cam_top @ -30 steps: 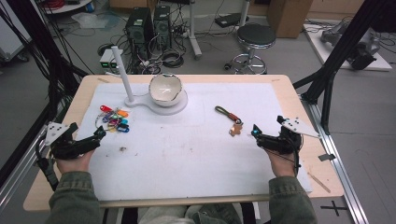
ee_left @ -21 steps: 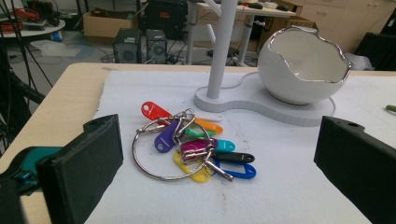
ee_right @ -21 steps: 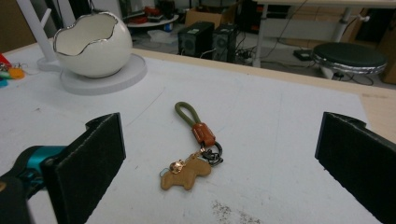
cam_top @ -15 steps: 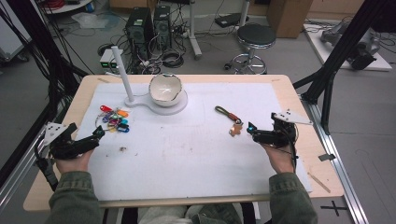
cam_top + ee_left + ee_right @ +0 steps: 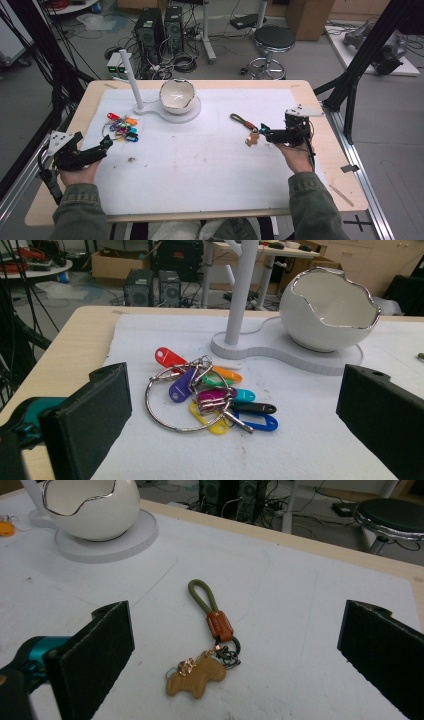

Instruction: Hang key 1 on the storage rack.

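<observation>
A bunch of coloured key tags on a big metal ring (image 5: pixel 122 128) lies at the left of the white mat (image 5: pixel 200 165). My left gripper (image 5: pixel 106 145) sits just short of it, open; in the left gripper view the ring (image 5: pixel 200 392) lies ahead between the wide-apart jaws of that gripper (image 5: pixel 237 412). A keychain with an olive loop, an orange clasp and a tan horse charm (image 5: pixel 248 131) lies at the right. My right gripper (image 5: pixel 263 132) is open, tips right beside the charm; the keychain (image 5: pixel 212 630) lies between the jaws of the right gripper (image 5: pixel 235 650), untouched.
A white egg-shaped bowl (image 5: pixel 176 93) sits on a white stand base (image 5: pixel 192 114) with an upright post (image 5: pixel 130 77) at the back of the mat. The wooden table edge (image 5: pixel 200 216) runs near the person. A stool and computer gear stand beyond the table.
My right gripper has moved forward and left, up to the horse keychain, staying open. The left gripper and all objects have held still.
</observation>
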Demonstrator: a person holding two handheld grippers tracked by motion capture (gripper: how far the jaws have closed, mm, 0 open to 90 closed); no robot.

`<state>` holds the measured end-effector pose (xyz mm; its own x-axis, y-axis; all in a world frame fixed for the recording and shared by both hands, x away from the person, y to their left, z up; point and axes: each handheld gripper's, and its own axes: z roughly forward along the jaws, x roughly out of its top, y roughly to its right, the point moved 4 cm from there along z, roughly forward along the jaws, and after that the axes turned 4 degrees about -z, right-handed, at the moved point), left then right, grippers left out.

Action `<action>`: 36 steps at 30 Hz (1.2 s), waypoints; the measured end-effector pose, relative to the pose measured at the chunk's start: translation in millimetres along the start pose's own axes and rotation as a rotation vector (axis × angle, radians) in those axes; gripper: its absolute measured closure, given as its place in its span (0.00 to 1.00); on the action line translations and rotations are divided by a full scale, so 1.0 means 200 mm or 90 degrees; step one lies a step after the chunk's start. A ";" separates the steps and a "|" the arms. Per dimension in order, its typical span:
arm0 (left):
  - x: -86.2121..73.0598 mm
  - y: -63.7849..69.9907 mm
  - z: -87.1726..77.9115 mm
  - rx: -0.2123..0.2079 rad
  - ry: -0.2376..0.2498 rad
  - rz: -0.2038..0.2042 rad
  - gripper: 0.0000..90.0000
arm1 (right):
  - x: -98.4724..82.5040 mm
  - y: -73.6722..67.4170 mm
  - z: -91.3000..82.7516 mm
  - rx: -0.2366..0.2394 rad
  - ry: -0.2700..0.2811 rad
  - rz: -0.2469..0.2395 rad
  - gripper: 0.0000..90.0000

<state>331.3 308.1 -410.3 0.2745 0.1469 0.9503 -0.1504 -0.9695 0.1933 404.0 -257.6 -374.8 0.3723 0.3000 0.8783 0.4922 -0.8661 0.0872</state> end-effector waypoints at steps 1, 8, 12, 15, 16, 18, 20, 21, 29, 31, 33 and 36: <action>0.00 0.00 0.00 -0.001 -0.002 0.000 0.02 | 0.01 -0.01 0.03 0.006 -0.008 -0.008 0.01; 0.00 -0.01 0.01 -0.001 -0.001 -0.006 0.02 | 0.05 -0.04 0.14 0.023 -0.038 -0.022 0.01; 0.00 -0.01 0.01 -0.001 -0.002 -0.005 0.02 | 0.08 -0.05 0.18 0.030 -0.046 -0.030 0.01; 0.00 -0.01 0.01 -0.002 -0.001 -0.005 0.02 | 0.10 -0.06 0.22 0.039 -0.063 -0.034 0.01; 0.00 -0.01 0.01 -0.003 -0.002 -0.005 0.02 | 0.11 -0.06 0.23 0.041 -0.065 -0.038 0.01; 0.00 -0.02 0.01 -0.002 -0.002 -0.005 0.02 | 0.12 -0.06 0.24 0.043 -0.069 -0.038 0.01; 0.00 -0.02 0.01 -0.002 -0.001 -0.006 0.02 | 0.13 -0.06 0.25 0.047 -0.070 -0.042 0.01; 0.00 -0.02 0.01 -0.002 0.000 -0.007 0.02 | 0.14 -0.07 0.26 0.049 -0.074 -0.041 0.01; 0.00 -0.02 0.01 -0.004 0.001 -0.010 0.02 | 0.19 -0.05 0.35 0.058 -0.107 -0.053 0.01; 0.00 -0.02 0.01 -0.004 0.001 -0.010 0.02 | 0.19 -0.06 0.36 0.058 -0.115 -0.052 0.01; 0.00 -0.03 0.01 -0.003 0.003 -0.011 0.02 | 0.20 -0.05 0.39 0.054 -0.126 -0.055 0.01; 0.00 -0.03 0.02 -0.004 0.004 -0.013 0.02 | 0.19 -0.04 0.44 0.060 -0.141 -0.051 0.01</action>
<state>335.6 313.1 -412.0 0.2722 0.1676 0.9475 -0.1510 -0.9651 0.2141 483.3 -203.2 -383.9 0.4873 0.4557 0.7449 0.5941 -0.7982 0.0996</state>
